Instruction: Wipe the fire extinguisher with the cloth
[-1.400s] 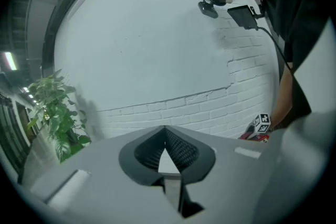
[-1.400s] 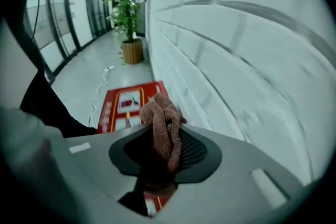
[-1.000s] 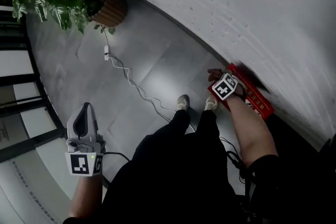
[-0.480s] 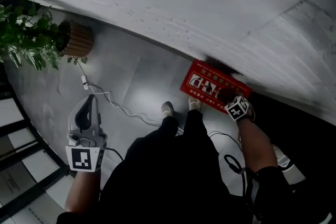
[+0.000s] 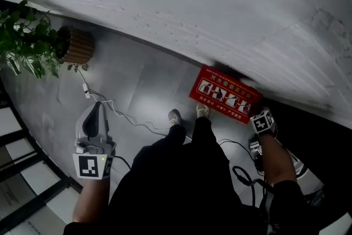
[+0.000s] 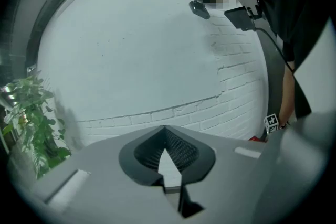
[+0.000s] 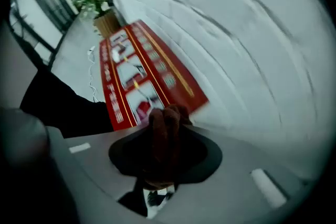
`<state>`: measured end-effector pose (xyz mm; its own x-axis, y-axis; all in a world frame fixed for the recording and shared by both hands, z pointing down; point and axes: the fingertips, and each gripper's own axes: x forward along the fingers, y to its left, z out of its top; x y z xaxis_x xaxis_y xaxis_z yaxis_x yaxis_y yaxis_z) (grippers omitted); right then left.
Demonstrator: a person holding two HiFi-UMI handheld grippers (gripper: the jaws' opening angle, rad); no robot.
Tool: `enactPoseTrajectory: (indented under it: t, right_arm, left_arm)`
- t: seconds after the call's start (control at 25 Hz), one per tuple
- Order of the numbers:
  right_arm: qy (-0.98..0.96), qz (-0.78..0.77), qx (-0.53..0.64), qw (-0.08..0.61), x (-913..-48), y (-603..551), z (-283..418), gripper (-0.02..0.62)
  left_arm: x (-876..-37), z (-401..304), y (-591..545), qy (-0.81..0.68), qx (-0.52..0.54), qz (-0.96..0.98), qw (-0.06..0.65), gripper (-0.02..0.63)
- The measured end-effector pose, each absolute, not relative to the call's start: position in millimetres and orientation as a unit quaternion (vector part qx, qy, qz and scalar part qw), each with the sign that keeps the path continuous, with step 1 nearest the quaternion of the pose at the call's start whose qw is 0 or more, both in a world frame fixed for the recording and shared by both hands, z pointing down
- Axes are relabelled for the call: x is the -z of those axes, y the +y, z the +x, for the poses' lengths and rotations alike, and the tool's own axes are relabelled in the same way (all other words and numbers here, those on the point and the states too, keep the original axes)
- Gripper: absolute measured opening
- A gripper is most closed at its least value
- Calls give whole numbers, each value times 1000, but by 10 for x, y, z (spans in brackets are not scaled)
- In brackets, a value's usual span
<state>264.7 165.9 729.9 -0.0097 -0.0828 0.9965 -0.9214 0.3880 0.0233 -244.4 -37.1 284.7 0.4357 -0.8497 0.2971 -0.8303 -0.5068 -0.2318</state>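
Red fire extinguisher box (image 5: 225,95) on floor at wall foot, long axis along wall. Brown cloth (image 7: 164,126) clenched in right claw (image 5: 263,123), which points down just past box's right end. Left claw (image 6: 165,134) closed on nothing, well apart at left; right hand nearer

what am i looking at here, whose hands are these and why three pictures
A person on a grey floor by a white brick wall holds a hand tool ending in a two-fingered claw in each hand. The head view looks down from a camera on their head; the other two come from cameras riding on the tools. The left claw is shut and empty. The right claw grips a dark brown cloth. On the floor: a red box with instruction pictures against the wall, a potted plant and a white cable.
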Motion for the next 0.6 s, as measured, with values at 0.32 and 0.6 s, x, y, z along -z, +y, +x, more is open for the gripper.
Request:
enactPoseTrajectory:
  t: [0.32,0.6]
  right_arm:
    - [-796,234,-175,530,-7271,163,-153,114]
    - [-780,200,-205,557,-7581,182,-632,115]
  left_arm:
    - [-2635,-3239,-14,566,225,-793,32,-2]
    - [-2559,-3535,198,583,256,-770,30,-2]
